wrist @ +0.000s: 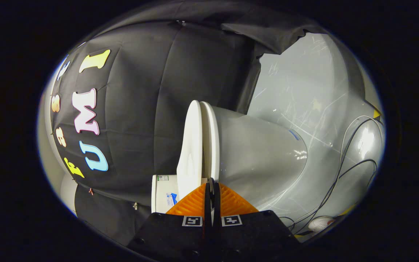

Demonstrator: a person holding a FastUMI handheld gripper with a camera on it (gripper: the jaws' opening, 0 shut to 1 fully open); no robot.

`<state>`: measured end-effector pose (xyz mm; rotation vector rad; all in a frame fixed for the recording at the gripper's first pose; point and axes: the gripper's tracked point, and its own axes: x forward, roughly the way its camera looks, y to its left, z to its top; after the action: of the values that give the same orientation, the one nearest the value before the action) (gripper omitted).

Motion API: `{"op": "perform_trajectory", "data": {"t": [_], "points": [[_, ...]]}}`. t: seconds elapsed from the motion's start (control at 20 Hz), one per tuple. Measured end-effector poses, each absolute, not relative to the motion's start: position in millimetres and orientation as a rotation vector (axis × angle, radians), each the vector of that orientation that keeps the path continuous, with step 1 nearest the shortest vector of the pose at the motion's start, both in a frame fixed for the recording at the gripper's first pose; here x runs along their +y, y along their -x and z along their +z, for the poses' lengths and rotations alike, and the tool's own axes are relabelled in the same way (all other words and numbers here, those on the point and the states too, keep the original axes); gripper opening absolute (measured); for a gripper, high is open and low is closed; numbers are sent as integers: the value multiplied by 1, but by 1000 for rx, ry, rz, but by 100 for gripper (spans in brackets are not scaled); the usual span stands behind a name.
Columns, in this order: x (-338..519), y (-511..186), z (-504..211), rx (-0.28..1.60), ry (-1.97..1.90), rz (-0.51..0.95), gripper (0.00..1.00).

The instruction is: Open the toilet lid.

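The view is rolled sideways, so the white toilet lies across it. Its lid [191, 145] rests close against the seat [212, 138], with a narrow seam between them. The bowl [264, 156] bulges away from the seat toward the grey floor. My gripper [211, 186] is shut, its two fingers pressed almost together. Their tips sit right at the seam between lid and seat, at the rim nearest me. The rim's lowest stretch is hidden behind the fingers [191, 205], and I cannot tell whether anything thin is pinched between them.
The white tank [163, 193] with a small label stands beside the lid, against the black cloth wall [147, 109]. Black and white cables [344, 163] trail over the shiny grey floor [304, 91] beyond the bowl, near a small white object [320, 222].
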<state>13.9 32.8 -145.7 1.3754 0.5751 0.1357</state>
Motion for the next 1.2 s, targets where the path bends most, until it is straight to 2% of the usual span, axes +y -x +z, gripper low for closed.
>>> {"op": "perform_trajectory", "data": {"t": [0.5,1.2], "points": [[34,-13,-121,599,-1161,80,5],[55,-13,-29,496,-977,89,5]]}}
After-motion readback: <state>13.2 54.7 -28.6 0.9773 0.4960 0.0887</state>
